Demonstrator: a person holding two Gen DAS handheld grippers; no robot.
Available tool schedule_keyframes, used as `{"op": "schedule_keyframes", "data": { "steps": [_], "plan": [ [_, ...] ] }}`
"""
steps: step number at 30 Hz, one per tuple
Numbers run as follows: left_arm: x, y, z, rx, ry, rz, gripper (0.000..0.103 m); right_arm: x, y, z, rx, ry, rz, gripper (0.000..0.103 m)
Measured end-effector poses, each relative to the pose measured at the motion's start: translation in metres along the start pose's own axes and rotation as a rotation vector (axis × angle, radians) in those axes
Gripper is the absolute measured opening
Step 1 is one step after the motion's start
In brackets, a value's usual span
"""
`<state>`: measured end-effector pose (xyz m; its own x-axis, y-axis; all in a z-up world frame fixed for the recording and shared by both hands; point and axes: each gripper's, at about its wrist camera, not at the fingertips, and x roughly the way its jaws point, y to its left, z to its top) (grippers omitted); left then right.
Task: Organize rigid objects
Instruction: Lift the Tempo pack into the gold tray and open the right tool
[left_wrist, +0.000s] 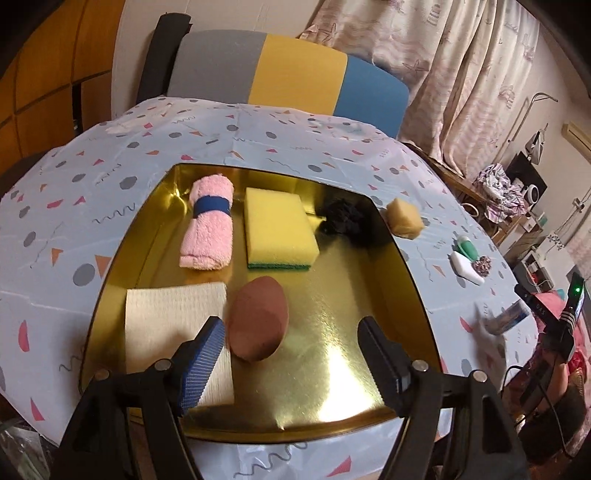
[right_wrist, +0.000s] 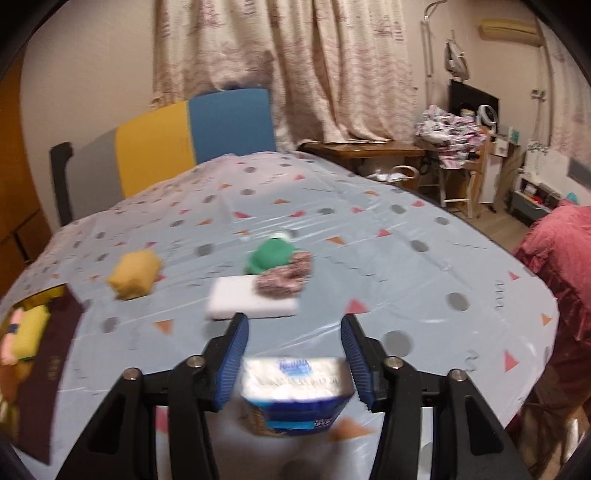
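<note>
My left gripper (left_wrist: 291, 325) hangs open over the near half of a gold tray (left_wrist: 332, 369), nothing between its fingers. A brown egg-shaped sponge (left_wrist: 256, 317) lies just inside the left finger. The tray also holds a folded white cloth (left_wrist: 173, 321), a rolled pink towel (left_wrist: 208, 229), a yellow sponge (left_wrist: 279, 230) and a black puff (left_wrist: 341, 219). My right gripper (right_wrist: 293, 319) is shut on a blue and white tissue pack (right_wrist: 291, 387), lifted above the tablecloth. Beyond it lie a white block (right_wrist: 251, 302), a speckled pad (right_wrist: 284, 277), a green item (right_wrist: 269, 254) and a tan sponge (right_wrist: 135, 273).
A patterned light-blue tablecloth (right_wrist: 406, 258) covers the table, whose edge curves off at the right. A chair with a grey, yellow and blue back (left_wrist: 288, 70) stands at the far side. A person in red (right_wrist: 561, 258) sits at the right edge.
</note>
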<state>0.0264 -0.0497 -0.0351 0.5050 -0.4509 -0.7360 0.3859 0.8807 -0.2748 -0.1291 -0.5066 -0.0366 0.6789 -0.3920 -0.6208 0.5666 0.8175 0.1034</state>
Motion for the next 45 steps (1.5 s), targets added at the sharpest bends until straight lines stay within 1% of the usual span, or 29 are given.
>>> {"op": "schedule_keyframes", "data": {
  "steps": [6, 8, 9, 10, 11, 12, 13, 14, 16, 17, 18, 19, 20, 21, 23, 24, 25, 27, 31, 35, 39, 40, 43, 45],
  "plan": [
    [-0.008, 0.003, -0.005, -0.006, -0.017, -0.017, 0.076, -0.016, 0.044, -0.003, -0.051, 0.010, 0.095, 0.045],
    [-0.012, 0.005, -0.006, -0.013, -0.022, -0.025, 0.076, -0.017, 0.046, -0.004, -0.059, -0.001, 0.103, 0.045],
    [-0.013, 0.006, -0.007, -0.013, -0.024, -0.027, 0.076, -0.015, 0.043, -0.004, -0.054, 0.006, 0.097, 0.051],
    [-0.014, 0.006, -0.008, -0.013, -0.026, -0.026, 0.076, -0.010, 0.038, -0.004, -0.039, 0.033, 0.081, 0.060],
    [-0.016, 0.006, -0.009, -0.013, -0.028, -0.025, 0.076, -0.004, 0.031, -0.005, -0.011, 0.058, 0.045, 0.081],
    [-0.016, 0.007, -0.010, -0.013, -0.028, -0.026, 0.076, 0.001, 0.022, -0.008, 0.023, 0.080, -0.002, 0.098],
    [-0.016, 0.007, -0.011, -0.015, -0.027, -0.027, 0.076, 0.005, 0.017, -0.009, 0.032, 0.092, -0.034, 0.101],
    [-0.017, 0.007, -0.012, -0.019, -0.028, -0.028, 0.076, 0.010, 0.011, -0.013, 0.038, 0.107, -0.063, 0.101],
    [-0.017, 0.008, -0.013, -0.028, -0.027, -0.036, 0.076, 0.020, 0.005, -0.019, 0.024, 0.138, -0.054, 0.101],
    [-0.016, 0.007, -0.013, -0.029, -0.023, -0.039, 0.076, 0.025, 0.005, -0.022, -0.002, 0.152, -0.071, 0.101],
    [-0.016, 0.006, -0.014, -0.027, -0.021, -0.039, 0.076, 0.032, 0.005, -0.025, -0.035, 0.161, -0.107, 0.101],
    [-0.016, 0.004, -0.014, -0.023, -0.022, -0.038, 0.076, 0.036, 0.004, -0.028, -0.047, 0.168, -0.114, 0.101],
    [-0.017, 0.003, -0.014, -0.018, -0.022, -0.039, 0.076, 0.039, 0.002, -0.029, -0.045, 0.173, -0.107, 0.095],
    [-0.017, 0.000, -0.014, -0.012, -0.023, -0.039, 0.076, 0.042, 0.000, -0.030, -0.034, 0.177, -0.088, 0.084],
    [-0.019, -0.002, -0.015, -0.005, -0.027, -0.036, 0.076, 0.048, -0.004, -0.030, -0.021, 0.186, -0.071, 0.072],
    [-0.020, -0.002, -0.016, -0.003, -0.028, -0.035, 0.076, 0.050, -0.004, -0.030, -0.024, 0.184, -0.064, 0.060],
    [-0.020, -0.003, -0.016, -0.002, -0.026, -0.035, 0.076, 0.051, -0.004, -0.031, -0.030, 0.184, -0.054, 0.052],
    [-0.020, -0.002, -0.016, -0.004, -0.027, -0.034, 0.076, 0.048, -0.002, -0.033, -0.033, 0.183, -0.054, 0.052],
    [-0.019, 0.000, -0.016, -0.014, -0.031, -0.027, 0.076, 0.032, 0.016, -0.029, -0.010, 0.174, 0.032, 0.052],
    [-0.019, 0.003, -0.015, -0.025, -0.032, -0.027, 0.076, 0.009, 0.063, -0.019, -0.075, 0.162, 0.166, 0.052],
    [-0.021, 0.006, -0.015, -0.030, -0.036, -0.016, 0.076, -0.016, 0.133, -0.006, -0.170, 0.152, 0.339, 0.052],
    [-0.021, 0.008, -0.015, -0.033, -0.037, -0.013, 0.076, -0.020, 0.148, -0.006, -0.187, 0.154, 0.371, 0.052],
    [-0.024, 0.014, -0.014, -0.046, -0.044, -0.004, 0.076, -0.026, 0.201, -0.006, -0.247, 0.191, 0.482, 0.052],
    [-0.026, 0.019, -0.013, -0.057, -0.050, 0.003, 0.076, -0.023, 0.234, -0.010, -0.288, 0.237, 0.521, 0.052]
  ]
}}
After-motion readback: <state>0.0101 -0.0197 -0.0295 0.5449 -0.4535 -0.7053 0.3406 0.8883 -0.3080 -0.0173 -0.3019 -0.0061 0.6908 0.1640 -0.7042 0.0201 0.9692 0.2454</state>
